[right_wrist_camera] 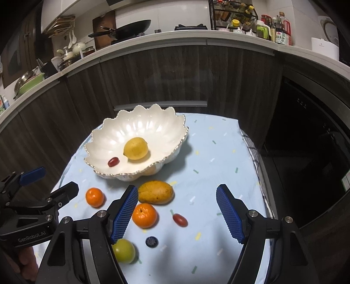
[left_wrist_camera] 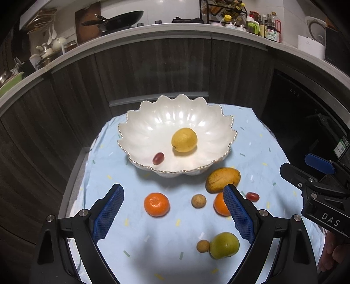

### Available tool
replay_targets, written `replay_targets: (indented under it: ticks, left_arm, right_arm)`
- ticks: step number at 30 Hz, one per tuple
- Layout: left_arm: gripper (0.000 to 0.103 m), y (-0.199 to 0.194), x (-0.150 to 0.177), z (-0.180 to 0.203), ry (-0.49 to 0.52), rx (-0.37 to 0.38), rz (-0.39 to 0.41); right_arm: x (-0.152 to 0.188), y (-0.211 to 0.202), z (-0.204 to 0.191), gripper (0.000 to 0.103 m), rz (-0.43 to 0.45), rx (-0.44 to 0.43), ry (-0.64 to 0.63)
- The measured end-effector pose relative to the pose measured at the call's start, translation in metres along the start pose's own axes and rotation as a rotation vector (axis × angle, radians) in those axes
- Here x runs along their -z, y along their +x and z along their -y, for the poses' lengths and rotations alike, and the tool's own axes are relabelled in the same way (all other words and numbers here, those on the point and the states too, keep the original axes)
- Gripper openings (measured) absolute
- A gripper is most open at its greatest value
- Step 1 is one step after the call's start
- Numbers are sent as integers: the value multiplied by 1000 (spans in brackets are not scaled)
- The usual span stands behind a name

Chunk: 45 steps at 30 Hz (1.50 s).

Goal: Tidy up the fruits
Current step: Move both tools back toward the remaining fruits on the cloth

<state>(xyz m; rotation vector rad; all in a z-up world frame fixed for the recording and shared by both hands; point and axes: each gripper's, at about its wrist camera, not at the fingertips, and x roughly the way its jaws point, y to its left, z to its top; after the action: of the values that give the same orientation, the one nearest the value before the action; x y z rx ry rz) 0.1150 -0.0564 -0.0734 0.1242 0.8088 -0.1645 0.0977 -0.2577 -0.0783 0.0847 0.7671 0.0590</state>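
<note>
The scalloped white bowl [left_wrist_camera: 140, 122] holds a lemon [left_wrist_camera: 184, 139] and one red grape [left_wrist_camera: 158, 158]. On the blue cloth [right_wrist_camera: 218, 153] lie a mango [right_wrist_camera: 156, 192], two tangerines and a green fruit [left_wrist_camera: 224, 245]. The left claw [left_wrist_camera: 175, 215] and right claw [right_wrist_camera: 177, 213] both gape empty above them.

A kitchen by artificial light: a pale counter [right_wrist_camera: 175, 36] curves along the back above dark wood-grain cabinet fronts [right_wrist_camera: 153, 74]. Toward its left end sit a black wok [right_wrist_camera: 129, 28], a wooden cutting board [right_wrist_camera: 102, 28] leaning on the white wall and a crowd of crockery [right_wrist_camera: 70, 52]; toward its right end, a black wire spice rack [right_wrist_camera: 231, 15], sauce bottles [right_wrist_camera: 280, 30] and a white appliance [right_wrist_camera: 326, 49]. A dark, glossy built-in unit [right_wrist_camera: 310, 153] fills the right side. In front, a small table wears a light blue patterned cloth [right_wrist_camera: 218, 153].
</note>
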Motion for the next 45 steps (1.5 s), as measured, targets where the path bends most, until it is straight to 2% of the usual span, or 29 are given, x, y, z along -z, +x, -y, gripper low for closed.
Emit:
replay_targets:
  ticks: [18,31,38,45]
  left_arm:
    - [93,12,48,11,55,64,-80]
    - [92,21,64,49,159,155,-95]
    - [84,33,71,65,217,160,-106]
    - [70,47,79,75,274,158,-120]
  right_arm:
    - [47,11,0,74,-97,-6,-13]
    - [69,12,29,74,-147,25,52]
    - [76,18,36,74,-165,22,74]
    - [82,27,42,74,-188,24,96]
